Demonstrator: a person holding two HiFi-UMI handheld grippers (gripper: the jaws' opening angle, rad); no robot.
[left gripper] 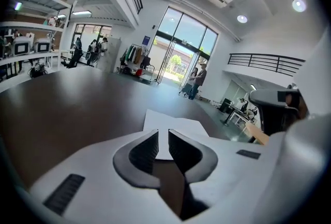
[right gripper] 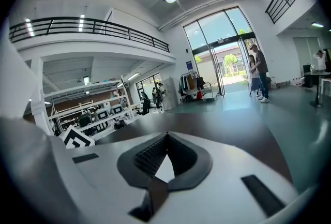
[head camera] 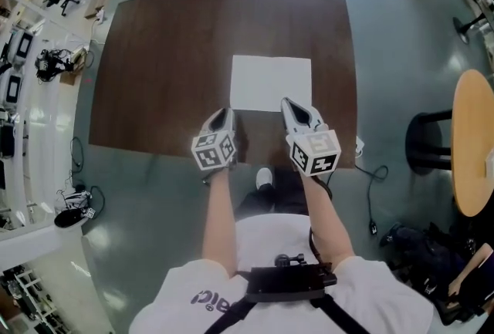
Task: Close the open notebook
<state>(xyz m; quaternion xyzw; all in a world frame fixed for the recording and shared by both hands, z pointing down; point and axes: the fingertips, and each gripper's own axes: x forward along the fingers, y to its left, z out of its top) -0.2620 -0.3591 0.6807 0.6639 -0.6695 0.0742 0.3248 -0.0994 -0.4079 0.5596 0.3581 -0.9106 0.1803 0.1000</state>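
Left hand-held gripper (head camera: 225,115) clenched empty, right hand-held gripper (head camera: 291,105) clenched, notebook (head camera: 272,82) on table (head camera: 154,78)

A dark brown counter (head camera: 154,62) is standing on a grey-green floor (head camera: 401,32), its wide top catching a dull sheen. A white notebook (head camera: 271,82) is lying flat on it, right of the middle and nearer the person's edge, its sides running square with the counter's edges and showing a plain white face.
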